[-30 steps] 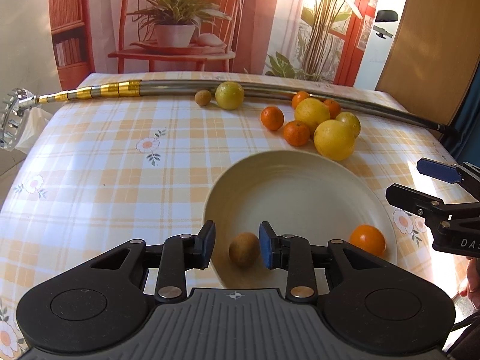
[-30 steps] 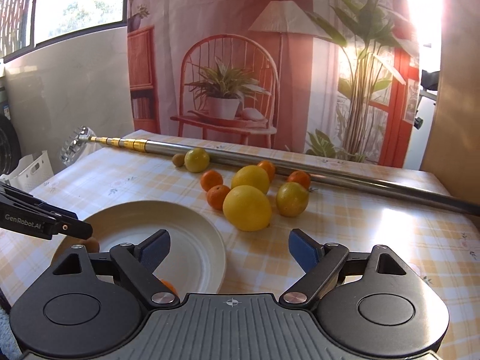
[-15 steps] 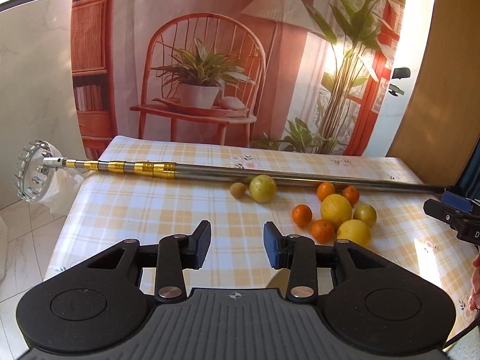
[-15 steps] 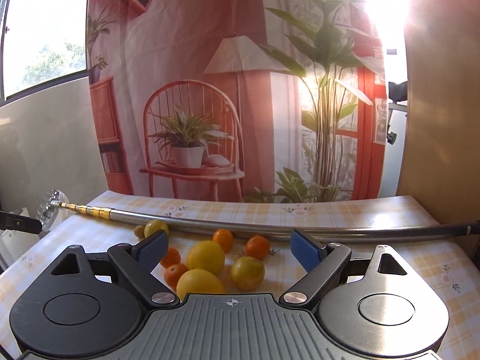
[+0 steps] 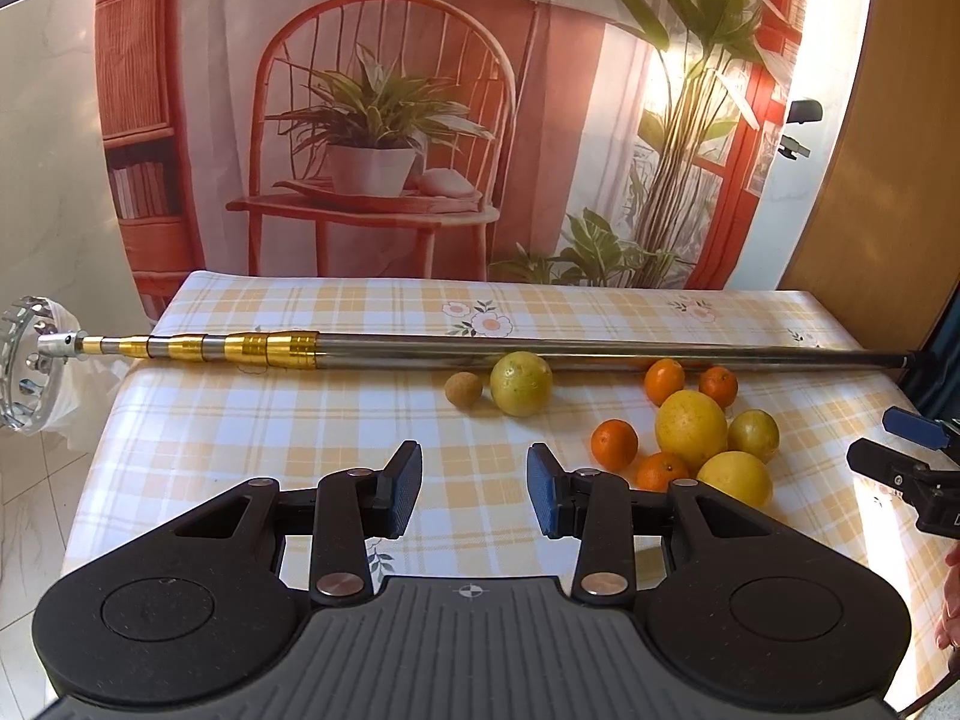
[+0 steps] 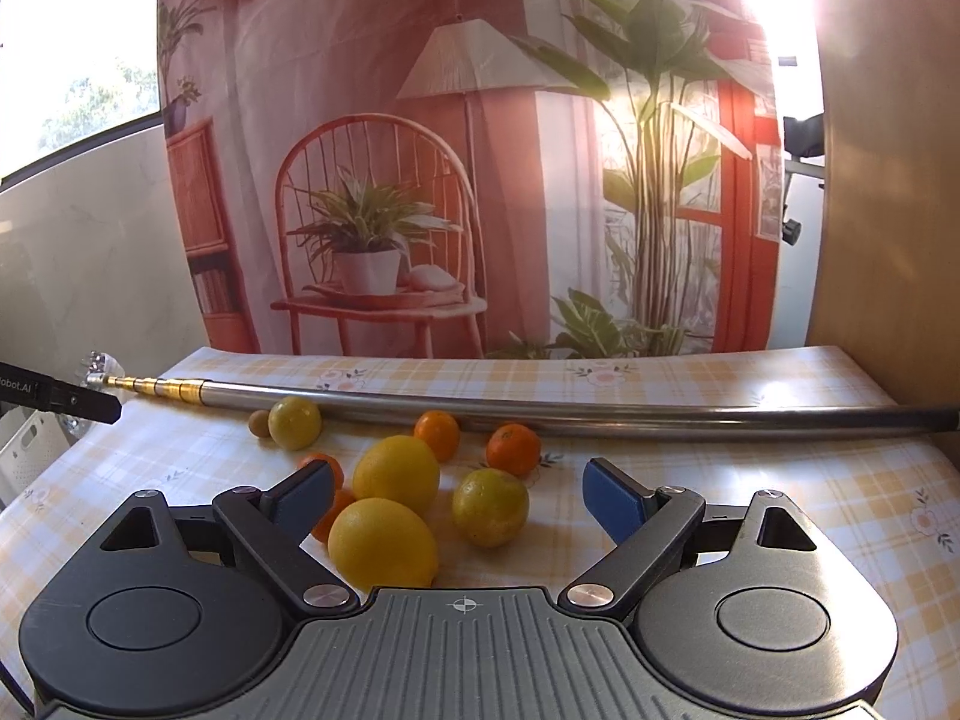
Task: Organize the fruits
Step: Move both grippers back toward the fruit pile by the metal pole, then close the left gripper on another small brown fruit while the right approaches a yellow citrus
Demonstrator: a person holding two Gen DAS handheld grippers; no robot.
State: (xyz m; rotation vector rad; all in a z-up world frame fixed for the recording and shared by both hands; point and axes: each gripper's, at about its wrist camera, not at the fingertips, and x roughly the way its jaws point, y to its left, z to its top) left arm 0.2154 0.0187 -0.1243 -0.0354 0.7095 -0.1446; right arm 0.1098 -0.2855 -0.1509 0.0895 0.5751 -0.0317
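— Left wrist view: how were the jaws of the left gripper (image 5: 474, 489) set?
— They were held apart with nothing between them, above the checked tablecloth (image 5: 288, 420) at lower centre of the frame.
— And where was the fruit seen?
— A small brown fruit (image 5: 463, 388) and a yellow-green citrus (image 5: 521, 383) were placed side by side at centre, just below the long metal pole (image 5: 540, 351). To the right, a cluster of oranges and lemons (image 5: 690, 441) was gathered. The right gripper's tips (image 5: 912, 456) were glimpsed at the right edge.
— In the right wrist view?
— The right gripper (image 6: 459, 495) was spread wide and empty; a large lemon (image 6: 383, 543) and a greenish lemon (image 6: 491, 507) were framed between its blue pads (image 6: 612, 501), though farther off on the cloth.
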